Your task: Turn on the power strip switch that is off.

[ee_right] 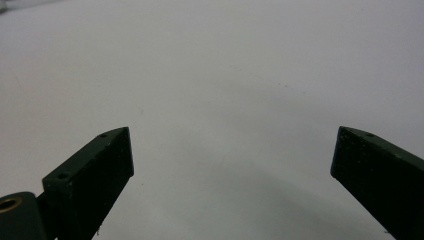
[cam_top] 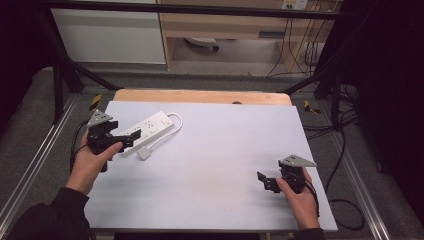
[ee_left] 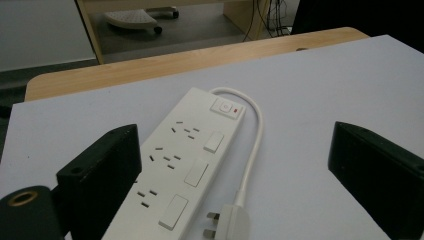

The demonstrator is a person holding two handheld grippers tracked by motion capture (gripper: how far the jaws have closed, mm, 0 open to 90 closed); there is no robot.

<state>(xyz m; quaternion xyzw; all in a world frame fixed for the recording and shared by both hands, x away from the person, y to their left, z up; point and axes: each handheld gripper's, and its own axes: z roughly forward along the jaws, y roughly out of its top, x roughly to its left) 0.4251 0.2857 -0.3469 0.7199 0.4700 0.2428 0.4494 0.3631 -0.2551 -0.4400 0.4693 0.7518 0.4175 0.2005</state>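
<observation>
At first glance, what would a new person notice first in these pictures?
The white power strip stands out, lying on the far left of the pale grey table, with its cord looped round and its plug resting beside it. The left gripper is at its near end, jaws wide open. The right gripper sits far off at the near right over bare table, jaws open too.

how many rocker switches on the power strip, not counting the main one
3, in a row along one long side of the power strip: one nearest the plug, one mid-strip, one just before the main button by the red light.
</observation>
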